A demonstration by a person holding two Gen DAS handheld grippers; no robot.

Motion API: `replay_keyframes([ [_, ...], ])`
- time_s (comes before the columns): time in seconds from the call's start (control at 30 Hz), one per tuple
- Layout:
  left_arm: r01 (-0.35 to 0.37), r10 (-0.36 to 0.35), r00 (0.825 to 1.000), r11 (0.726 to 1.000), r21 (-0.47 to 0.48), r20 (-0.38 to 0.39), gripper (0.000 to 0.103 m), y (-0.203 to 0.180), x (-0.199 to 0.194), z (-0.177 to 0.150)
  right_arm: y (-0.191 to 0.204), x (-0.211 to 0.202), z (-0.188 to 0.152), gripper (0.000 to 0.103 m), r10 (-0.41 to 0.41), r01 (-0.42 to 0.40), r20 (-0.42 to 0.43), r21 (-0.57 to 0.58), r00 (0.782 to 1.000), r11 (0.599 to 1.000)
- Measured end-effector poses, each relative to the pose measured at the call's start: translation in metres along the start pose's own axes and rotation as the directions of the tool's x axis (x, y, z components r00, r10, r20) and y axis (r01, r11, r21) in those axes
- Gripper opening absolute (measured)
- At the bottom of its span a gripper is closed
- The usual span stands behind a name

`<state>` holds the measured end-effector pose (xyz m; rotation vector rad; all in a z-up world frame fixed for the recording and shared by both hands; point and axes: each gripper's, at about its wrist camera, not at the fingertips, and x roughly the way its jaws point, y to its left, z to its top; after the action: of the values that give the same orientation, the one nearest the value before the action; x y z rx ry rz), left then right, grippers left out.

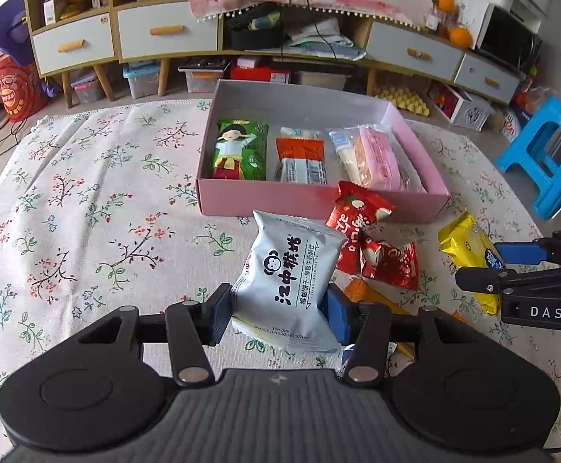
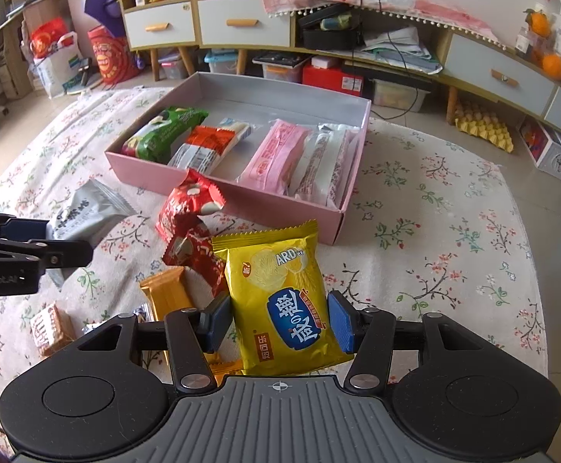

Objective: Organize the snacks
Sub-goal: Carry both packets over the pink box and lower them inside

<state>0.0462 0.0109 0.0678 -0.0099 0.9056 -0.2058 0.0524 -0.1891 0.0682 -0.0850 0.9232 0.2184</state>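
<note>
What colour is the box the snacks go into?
Pink outside, pale grey-white inside. The box shows best in the right wrist view.

The tabletop (image 1: pixel 87 200) is covered by matt floral cloth. A box (image 1: pixel 319 200) of smooth pink card is seen; the yellow packet (image 2: pixel 280 301) is glossy foil.

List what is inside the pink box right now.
In the pink box: a green packet, an orange-and-white packet, a pink packet and pale clear-wrapped packets. Anything beneath them is covered.
</note>
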Motion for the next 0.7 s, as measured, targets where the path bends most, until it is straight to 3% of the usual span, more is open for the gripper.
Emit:
replay_keyframes([
  [0.17,-0.013,0.013,1.0,1.0,-0.01,0.018,0.047,0.003,-0.001,0.004,-0.002,-0.003,0.001,0.052,0.003,-0.003,0.011,0.018,1.0,1.0],
  [0.43,-0.097,0.1,0.991,0.995,-0.031,0.092,0.047,0.021,-0.006,0.028,-0.03,-0.006,0.013,0.052,-0.035,0.031,0.034,0.114,0.999,0.993],
  [0.7,-0.086,0.088,0.988,0.996,-0.025,0.124,0.047,0.012,0.008,0.045,-0.038,0.004,0.032,0.052,-0.016,0.006,0.052,0.179,0.999,0.984],
])
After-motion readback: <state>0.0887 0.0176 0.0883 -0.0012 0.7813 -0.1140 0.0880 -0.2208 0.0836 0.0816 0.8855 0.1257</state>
